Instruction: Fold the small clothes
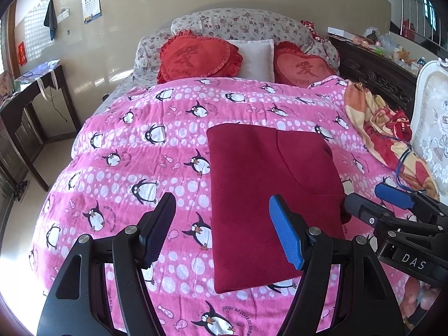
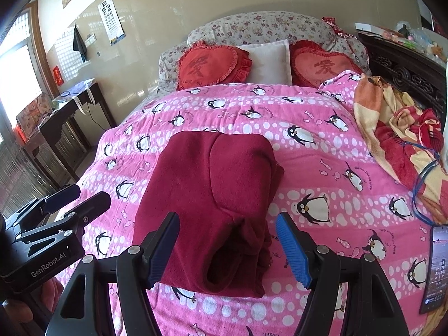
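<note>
A dark red garment [image 1: 268, 196] lies folded into a long rectangle on the pink penguin blanket [image 1: 145, 151]. In the right wrist view the garment [image 2: 212, 201] shows a sleeve opening at its near end. My left gripper [image 1: 226, 232] is open and empty, hovering over the garment's left near edge. My right gripper [image 2: 228, 249] is open and empty, above the garment's near end. The right gripper also shows at the right of the left wrist view [image 1: 375, 201], and the left gripper at the left of the right wrist view [image 2: 75, 198].
Two red heart cushions [image 1: 196, 58] and a white pillow [image 1: 257, 56] lie at the head of the bed. A crumpled orange and red blanket [image 1: 386, 134] lies along the right side. A phone [image 2: 436, 268] lies at the right. A dark desk [image 1: 30, 106] stands left.
</note>
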### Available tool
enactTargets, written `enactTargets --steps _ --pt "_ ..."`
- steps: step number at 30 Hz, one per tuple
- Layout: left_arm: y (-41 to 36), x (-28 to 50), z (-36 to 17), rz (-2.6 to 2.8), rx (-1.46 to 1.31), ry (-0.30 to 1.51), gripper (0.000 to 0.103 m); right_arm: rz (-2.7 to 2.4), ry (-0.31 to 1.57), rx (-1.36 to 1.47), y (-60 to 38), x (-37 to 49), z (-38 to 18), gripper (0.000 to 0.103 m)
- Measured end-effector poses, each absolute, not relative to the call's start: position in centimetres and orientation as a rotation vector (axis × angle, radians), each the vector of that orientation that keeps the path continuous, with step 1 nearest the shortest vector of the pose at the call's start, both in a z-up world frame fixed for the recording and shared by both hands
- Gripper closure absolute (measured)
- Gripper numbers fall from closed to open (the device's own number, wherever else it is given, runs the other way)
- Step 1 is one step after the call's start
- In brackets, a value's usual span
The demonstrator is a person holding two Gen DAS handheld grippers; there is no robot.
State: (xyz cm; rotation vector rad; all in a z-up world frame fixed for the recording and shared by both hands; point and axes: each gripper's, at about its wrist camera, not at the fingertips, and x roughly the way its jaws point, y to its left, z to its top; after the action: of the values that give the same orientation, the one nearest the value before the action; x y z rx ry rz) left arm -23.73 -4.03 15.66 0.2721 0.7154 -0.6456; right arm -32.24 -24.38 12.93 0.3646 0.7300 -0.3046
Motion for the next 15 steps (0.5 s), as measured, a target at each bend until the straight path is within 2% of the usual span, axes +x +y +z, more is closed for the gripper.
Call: enactTargets --steps 15 --pt "-4.38 -22.80 15.04 -0.642 0.264 0.737 0.033 -0.299 0.758 0.372 -24.46 -31.29 12.13 0.034"
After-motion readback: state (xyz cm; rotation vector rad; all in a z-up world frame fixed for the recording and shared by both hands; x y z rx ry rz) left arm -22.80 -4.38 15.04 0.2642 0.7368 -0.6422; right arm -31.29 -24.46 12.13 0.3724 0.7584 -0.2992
